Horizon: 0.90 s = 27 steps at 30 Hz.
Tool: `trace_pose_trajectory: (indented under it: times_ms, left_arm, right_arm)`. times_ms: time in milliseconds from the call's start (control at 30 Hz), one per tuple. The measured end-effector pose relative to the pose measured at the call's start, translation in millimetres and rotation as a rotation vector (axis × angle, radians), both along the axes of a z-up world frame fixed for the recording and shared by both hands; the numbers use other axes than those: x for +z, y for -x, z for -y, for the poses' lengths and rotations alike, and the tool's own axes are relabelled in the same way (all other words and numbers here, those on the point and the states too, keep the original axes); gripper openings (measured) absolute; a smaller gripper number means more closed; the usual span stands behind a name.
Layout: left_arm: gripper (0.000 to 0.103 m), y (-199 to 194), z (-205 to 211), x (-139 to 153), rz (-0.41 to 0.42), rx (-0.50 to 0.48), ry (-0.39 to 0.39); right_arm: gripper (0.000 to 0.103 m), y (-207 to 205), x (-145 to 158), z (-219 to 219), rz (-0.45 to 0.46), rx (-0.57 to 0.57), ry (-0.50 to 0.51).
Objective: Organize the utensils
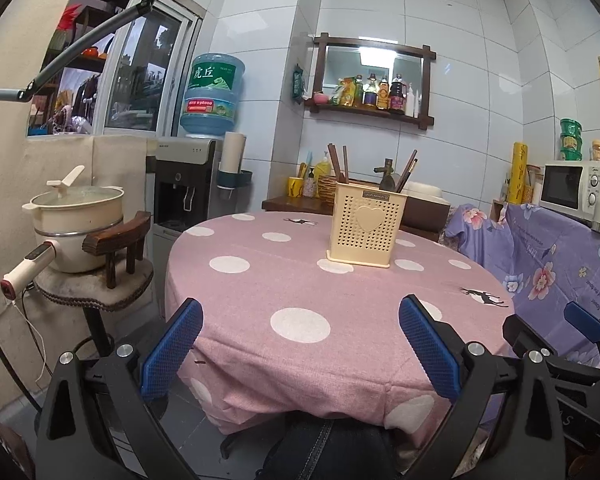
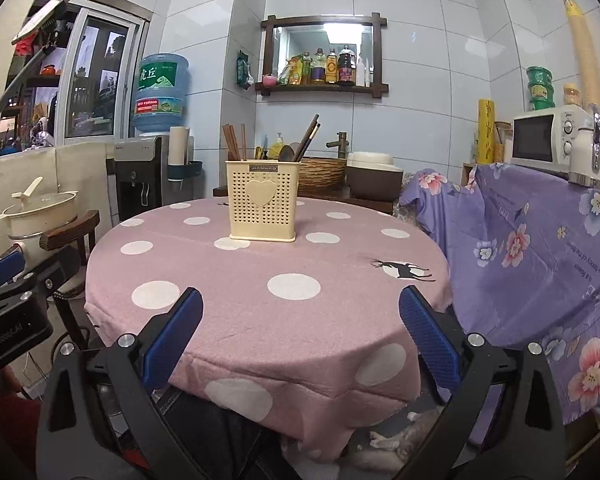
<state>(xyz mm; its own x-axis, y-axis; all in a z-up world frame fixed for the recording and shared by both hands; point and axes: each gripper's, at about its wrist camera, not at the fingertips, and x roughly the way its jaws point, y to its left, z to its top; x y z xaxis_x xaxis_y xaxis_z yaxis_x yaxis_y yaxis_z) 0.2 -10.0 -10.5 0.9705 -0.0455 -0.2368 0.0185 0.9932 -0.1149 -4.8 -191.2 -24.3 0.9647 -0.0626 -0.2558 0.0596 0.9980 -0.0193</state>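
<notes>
Cream plastic utensil holder [image 2: 263, 199] w/ "JIANHAO" label, pink dotted tablecloth [image 2: 260, 280].

Perforated plastic utensil holder [image 2: 263, 199], matt woven tablecloth [image 2: 260, 304], glossy wall tiles [image 2: 420, 40]

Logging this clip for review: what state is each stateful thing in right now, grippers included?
Left gripper: open, empty.
Right gripper: open, empty.
Utensil holder: upright on the table, apart from both grippers.
Chopsticks: standing in the holder's left side.
Dark utensils: leaning in its right side.
Pot: lid on.
Microwave: door shut.
</notes>
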Motion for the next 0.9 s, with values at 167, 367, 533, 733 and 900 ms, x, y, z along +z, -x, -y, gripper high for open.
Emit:
trace_pose_trajectory:
  times_ms: [167, 367, 533, 733, 900]
  left_arm:
    - [0.098, 5.4, 0.6, -1.7, 0.000, -0.006, 0.001]
    - [0.098, 6.4, 0.1, -2.8, 0.002, -0.007, -0.001]
    - [0.098, 7.8, 0.2, -3.4, 0.002, -0.007, -0.002]
    - [0.098, 10.5, 0.7, -3.3, 0.005, -0.005, -0.010]
    - [0.098, 11.4, 1.3, -2.6, 0.001, -0.008, -0.014]
  right_arm:
    - [0.097, 5.9, 3.8, -2.2, 0.018, 0.009, 0.012]
    - [0.097, 6.2, 4.7, -3.2, 0.019, 0.012, 0.014]
    - [0.097, 5.5, 4.9, -3.3, 0.018, 0.014, 0.014]
    - [0.097, 5.7, 3.1, -4.4, 0.014, 0.013, 0.012]
    - [0.097, 5.8, 2.0, -4.8, 0.008, 0.016, 0.010]
